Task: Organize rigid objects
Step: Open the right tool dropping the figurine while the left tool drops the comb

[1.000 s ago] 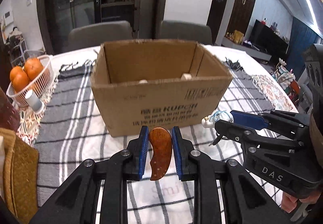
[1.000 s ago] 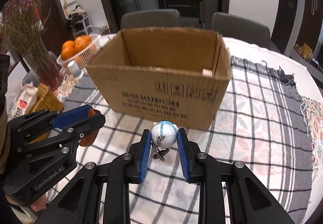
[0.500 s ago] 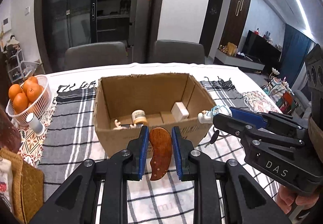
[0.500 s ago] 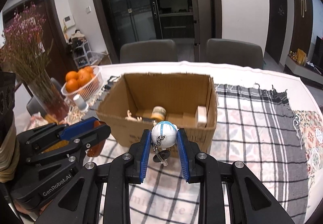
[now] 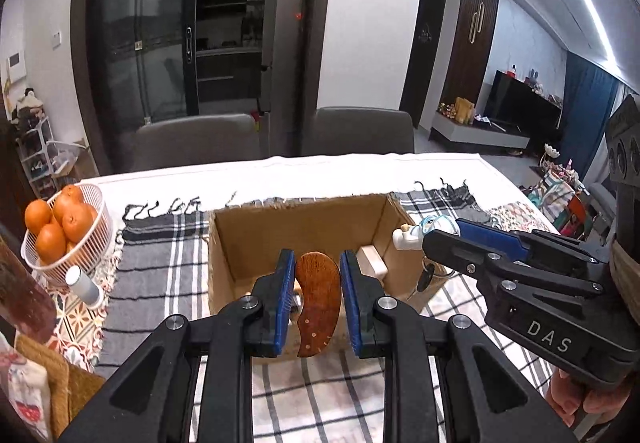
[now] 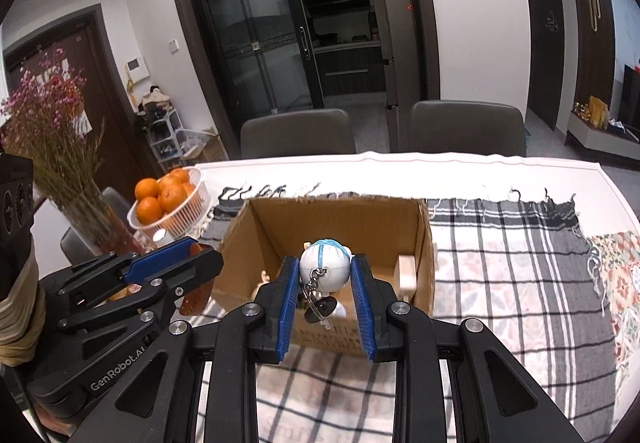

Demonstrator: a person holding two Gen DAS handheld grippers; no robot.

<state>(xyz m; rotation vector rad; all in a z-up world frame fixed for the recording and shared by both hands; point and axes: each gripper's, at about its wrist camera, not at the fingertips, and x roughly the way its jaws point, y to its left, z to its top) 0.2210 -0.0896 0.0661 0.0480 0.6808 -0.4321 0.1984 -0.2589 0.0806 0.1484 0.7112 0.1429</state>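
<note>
My left gripper (image 5: 316,283) is shut on a curved brown wooden piece (image 5: 318,303) and holds it above the near wall of an open cardboard box (image 5: 296,223). My right gripper (image 6: 325,283) is shut on a white and blue figure keychain (image 6: 324,269) with a key hanging below, above the same box (image 6: 340,219). In the left wrist view the right gripper (image 5: 416,239) is at the box's right wall with the keychain (image 5: 416,235). In the right wrist view the left gripper (image 6: 200,263) is at the box's left. A white block (image 5: 372,263) and small figures lie inside the box.
A white wire basket of oranges (image 5: 64,231) and a small white cylinder (image 5: 84,285) stand on the table's left. A vase of dried flowers (image 6: 68,171) stands at the left edge. A plaid cloth (image 6: 500,263) covers the table. Two grey chairs (image 5: 360,131) stand behind it.
Both grippers have risen and moved forward with their objects, from in front of the box's near wall to above its open top. The inside of the box has come into view.
</note>
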